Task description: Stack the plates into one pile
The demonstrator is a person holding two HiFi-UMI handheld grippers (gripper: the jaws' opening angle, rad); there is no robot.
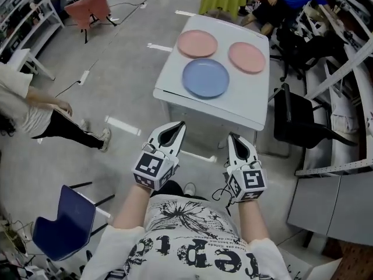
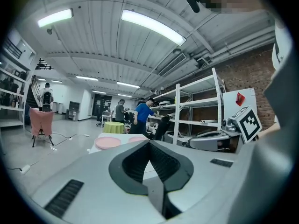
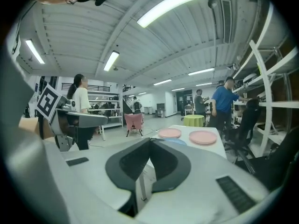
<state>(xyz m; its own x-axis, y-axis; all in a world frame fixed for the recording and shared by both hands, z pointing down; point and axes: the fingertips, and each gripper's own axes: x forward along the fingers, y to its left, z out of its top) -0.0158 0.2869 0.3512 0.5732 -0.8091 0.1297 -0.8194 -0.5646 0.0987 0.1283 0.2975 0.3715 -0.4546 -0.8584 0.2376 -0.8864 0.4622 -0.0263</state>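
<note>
Fingers (image 2: 133,164) pressed together, empty, on left gripper (image 1: 178,127) and right gripper (image 1: 234,139), short of worktop (image 1: 245,107); spread there, lift a pink plate (image 1: 197,44) by rim, lower flat onto blue plate (image 1: 206,78).

The only lettering is large black print across the person's white T-shirt (image 1: 192,255); the row of letters is cut by the picture's lower edge and cannot be read with certainty. The left gripper (image 1: 178,126) and right gripper (image 1: 234,137) each bear black-and-white square markers (image 1: 150,167) (patterns only, no letters or numbers). A red label (image 2: 239,98) on a white panel (image 2: 231,107) is too small to read.
</note>
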